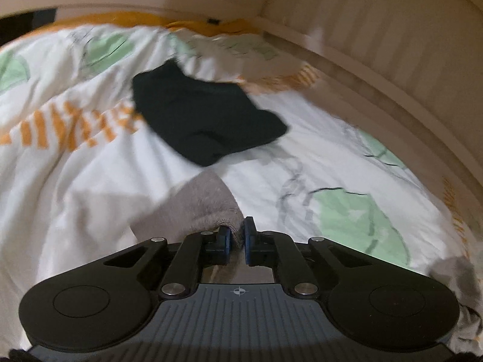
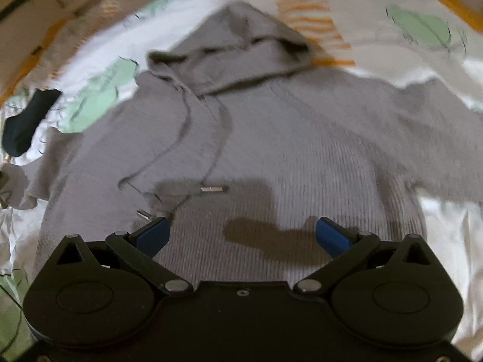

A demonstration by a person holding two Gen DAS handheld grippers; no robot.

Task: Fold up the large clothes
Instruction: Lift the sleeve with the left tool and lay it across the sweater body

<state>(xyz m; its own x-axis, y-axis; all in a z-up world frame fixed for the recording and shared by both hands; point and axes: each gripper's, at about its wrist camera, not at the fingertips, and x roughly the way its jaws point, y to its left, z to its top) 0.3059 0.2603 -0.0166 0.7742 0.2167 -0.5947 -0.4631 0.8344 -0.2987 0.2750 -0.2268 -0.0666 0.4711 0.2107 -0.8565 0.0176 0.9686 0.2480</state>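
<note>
A grey knit hoodie (image 2: 286, 138) lies spread on the bed, its hood (image 2: 238, 45) at the far end and drawstrings with metal tips trailing over the chest. My right gripper (image 2: 241, 235) hovers open above the lower front of the hoodie, nothing between its blue pads. In the left wrist view my left gripper (image 1: 237, 233) is shut on a grey cuff or sleeve end (image 1: 199, 205) of the hoodie, the fabric pinched between the blue pads and lifted off the sheet.
A folded black garment lies on the bed sheet (image 1: 205, 111), also visible at the left edge of the right wrist view as the black garment (image 2: 27, 120). The white sheet (image 1: 302, 126) has green and orange prints. A cream bed frame (image 1: 377, 60) curves along the far side.
</note>
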